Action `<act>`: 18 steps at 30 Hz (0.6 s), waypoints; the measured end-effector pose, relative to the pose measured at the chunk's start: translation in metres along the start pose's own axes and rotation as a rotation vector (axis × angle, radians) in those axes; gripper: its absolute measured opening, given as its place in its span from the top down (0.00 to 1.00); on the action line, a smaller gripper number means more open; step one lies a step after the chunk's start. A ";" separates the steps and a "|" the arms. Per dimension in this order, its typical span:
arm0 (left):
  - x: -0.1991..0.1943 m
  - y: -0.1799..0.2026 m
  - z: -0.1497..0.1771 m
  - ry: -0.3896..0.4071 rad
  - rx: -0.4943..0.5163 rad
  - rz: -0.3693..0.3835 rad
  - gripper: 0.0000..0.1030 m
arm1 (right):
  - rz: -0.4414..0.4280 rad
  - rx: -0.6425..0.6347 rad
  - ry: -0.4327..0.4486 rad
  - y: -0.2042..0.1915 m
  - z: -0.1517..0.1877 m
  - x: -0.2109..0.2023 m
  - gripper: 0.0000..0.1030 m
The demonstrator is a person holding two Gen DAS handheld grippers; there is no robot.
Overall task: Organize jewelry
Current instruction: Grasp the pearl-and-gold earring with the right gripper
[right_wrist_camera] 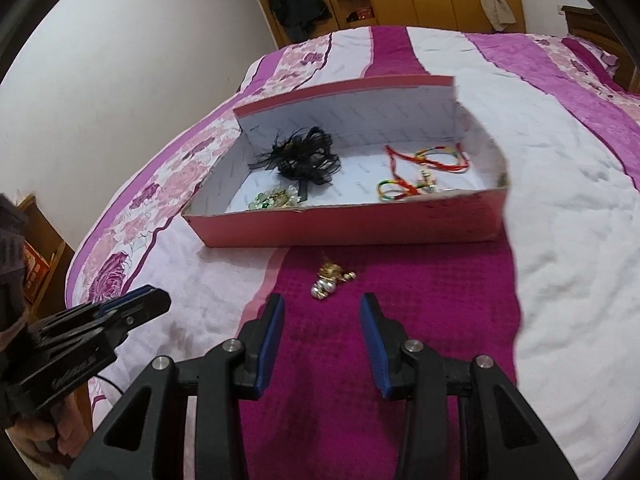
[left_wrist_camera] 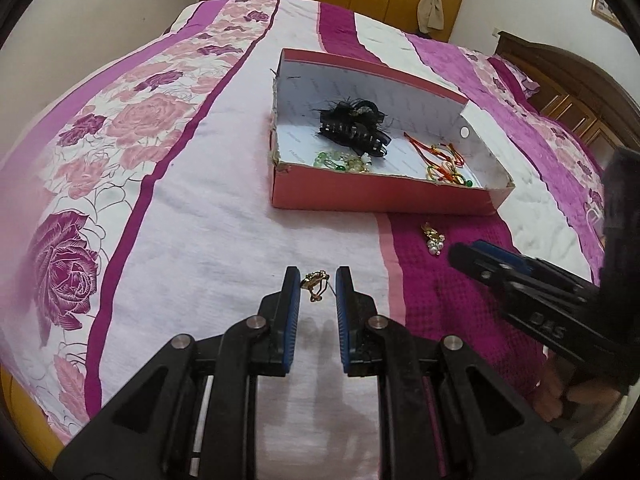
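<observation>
From the left wrist camera, your left gripper (left_wrist_camera: pixel 318 280) is pinching a small gold earring (left_wrist_camera: pixel 315 285) between its blue pads, jaws drawn narrow around it, and the piece is hanging clear of the bedspread (left_wrist_camera: pixel 200 220). The grip is catching only part of the earring, out near the fingertips, so you are better off carrying it smoothly and avoiding any quick roll of the wrist. The pink box (left_wrist_camera: pixel 380 196) is lying ahead and slightly to the right, already holding a black hair clip (left_wrist_camera: pixel 354 128), green beads (left_wrist_camera: pixel 340 160) and coloured threads (left_wrist_camera: pixel 440 160). Aim for the bare white floor between the clip and the threads, and bring the tips over the near wall before you let go, so the earring is dropping inside rather than on the rim.

From the right wrist camera, your right gripper (right_wrist_camera: pixel 322 320) is standing partly open with nothing between its pads, hovering just short of a second earring (right_wrist_camera: pixel 330 280), gold with pearl drops, lying on the dark magenta stripe in front of the box (right_wrist_camera: pixel 340 232). Line the pads up on either side of the gold top rather than the loose pearls, and settle low enough that the pads are reaching under it without pinching the fabric. Your left gripper (right_wrist_camera: pixel 160 300) is showing at the left edge, well apart, so the two hands are not crowding each other.
</observation>
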State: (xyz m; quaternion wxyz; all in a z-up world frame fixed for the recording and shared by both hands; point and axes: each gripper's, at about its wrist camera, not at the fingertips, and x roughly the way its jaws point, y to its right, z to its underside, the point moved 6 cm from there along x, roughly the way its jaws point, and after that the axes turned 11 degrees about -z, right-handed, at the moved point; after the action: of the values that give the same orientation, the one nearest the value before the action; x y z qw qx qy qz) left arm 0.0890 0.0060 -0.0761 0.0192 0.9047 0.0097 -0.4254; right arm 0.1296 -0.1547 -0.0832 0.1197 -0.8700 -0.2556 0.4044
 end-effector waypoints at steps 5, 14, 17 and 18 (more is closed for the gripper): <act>0.000 -0.002 0.000 0.007 -0.007 0.005 0.91 | 0.024 -0.007 -0.033 0.001 -0.001 0.022 0.59; 0.001 -0.004 0.001 0.007 -0.018 0.007 0.91 | 0.042 0.025 -0.047 0.007 -0.004 0.043 0.59; 0.001 -0.002 0.001 0.007 -0.015 0.007 0.91 | 0.055 0.020 -0.050 0.008 -0.004 0.047 0.66; 0.001 -0.002 0.001 0.008 -0.015 0.007 0.91 | 0.065 0.017 -0.050 0.009 -0.004 0.047 0.73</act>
State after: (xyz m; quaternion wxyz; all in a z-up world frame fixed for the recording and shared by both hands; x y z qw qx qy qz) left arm 0.0883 0.0077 -0.0774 0.0272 0.9062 0.0097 -0.4219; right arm 0.1609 -0.1373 -0.1148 0.1076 -0.8664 -0.2267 0.4317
